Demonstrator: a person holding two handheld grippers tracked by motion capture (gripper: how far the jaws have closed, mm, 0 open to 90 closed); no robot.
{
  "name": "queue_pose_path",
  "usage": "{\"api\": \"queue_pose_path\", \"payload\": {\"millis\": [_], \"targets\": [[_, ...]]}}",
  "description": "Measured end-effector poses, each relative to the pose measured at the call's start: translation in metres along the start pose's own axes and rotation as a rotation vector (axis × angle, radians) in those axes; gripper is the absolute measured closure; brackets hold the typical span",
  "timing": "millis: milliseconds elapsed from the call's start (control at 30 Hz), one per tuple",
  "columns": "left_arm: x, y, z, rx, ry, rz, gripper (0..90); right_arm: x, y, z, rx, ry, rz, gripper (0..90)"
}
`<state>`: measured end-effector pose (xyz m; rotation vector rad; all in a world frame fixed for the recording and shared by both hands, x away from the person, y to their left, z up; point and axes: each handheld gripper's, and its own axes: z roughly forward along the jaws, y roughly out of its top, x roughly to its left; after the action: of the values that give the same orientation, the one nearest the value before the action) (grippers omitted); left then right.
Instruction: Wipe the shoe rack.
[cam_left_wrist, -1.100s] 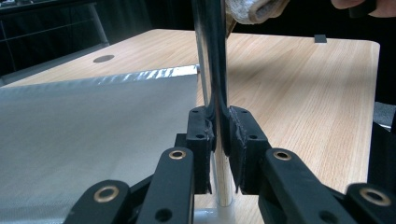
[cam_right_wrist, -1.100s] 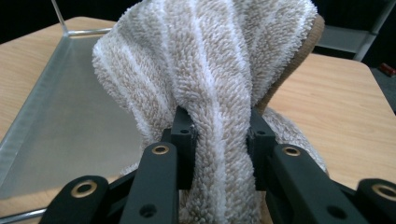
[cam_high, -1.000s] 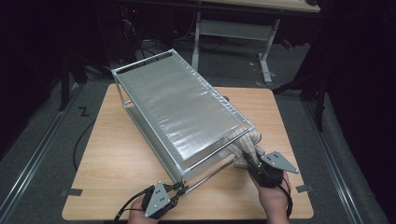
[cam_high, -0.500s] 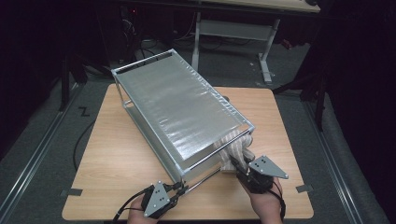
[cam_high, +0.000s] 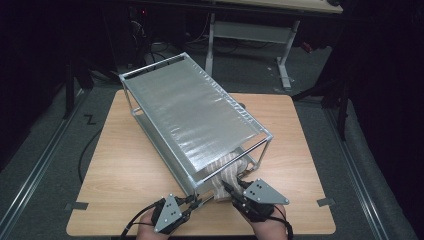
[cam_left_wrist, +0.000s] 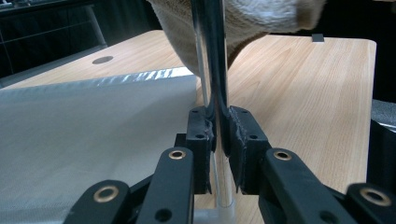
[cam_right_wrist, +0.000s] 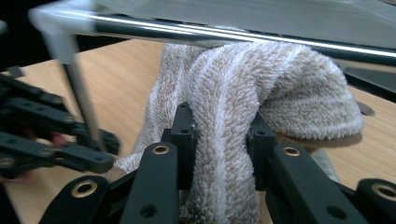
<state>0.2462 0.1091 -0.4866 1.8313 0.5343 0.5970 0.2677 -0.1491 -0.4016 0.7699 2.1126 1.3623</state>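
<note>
A metal rack (cam_high: 195, 117) with silvery mesh shelves stands slantwise on the wooden table (cam_high: 125, 165). A beige striped towel (cam_high: 227, 175) hangs out from under the top shelf at the rack's near end. My right gripper (cam_high: 232, 192) is shut on that towel (cam_right_wrist: 261, 79); in the right gripper view its jaws (cam_right_wrist: 219, 135) pinch the thick fold just below the rack's top bar (cam_right_wrist: 210, 32). My left gripper (cam_high: 192, 202) is shut on the rack's near corner post (cam_left_wrist: 210, 56), with the pads (cam_left_wrist: 201, 133) pressed on both sides of the thin rod. The towel (cam_left_wrist: 243, 23) bulges above it.
The rack covers the table's middle and far left. Bare wood lies on the rack's left and at the table's right side (cam_high: 295, 150). A desk frame (cam_high: 250, 30) stands on the dark floor beyond the table. The left gripper's black arms (cam_right_wrist: 70, 140) are close beside the towel.
My right gripper has moved left and toward the table's near edge with the towel, drawing it further out of the rack. The left gripper has stayed clamped on the post.
</note>
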Motion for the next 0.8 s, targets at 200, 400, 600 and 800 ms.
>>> {"api": "queue_pose_path", "payload": {"millis": [200, 400, 600, 800], "targets": [[0.0, 0.0, 0.0, 0.0, -0.001, 0.0, 78.9, 0.019, 0.006, -0.001, -0.009, 0.071, -0.033, 71.4], [0.0, 0.0, 0.0, -0.001, 0.0, -0.001, 78.9, 0.033, 0.008, 0.0, -0.015, 0.116, -0.065, 71.4], [0.0, 0.0, 0.0, -0.002, 0.001, -0.001, 78.9, 0.034, 0.008, 0.0, -0.014, 0.115, -0.066, 71.4], [-0.001, 0.0, 0.0, -0.002, 0.003, -0.005, 79.0, 0.031, 0.007, 0.0, -0.012, 0.087, -0.062, 71.5]]}}
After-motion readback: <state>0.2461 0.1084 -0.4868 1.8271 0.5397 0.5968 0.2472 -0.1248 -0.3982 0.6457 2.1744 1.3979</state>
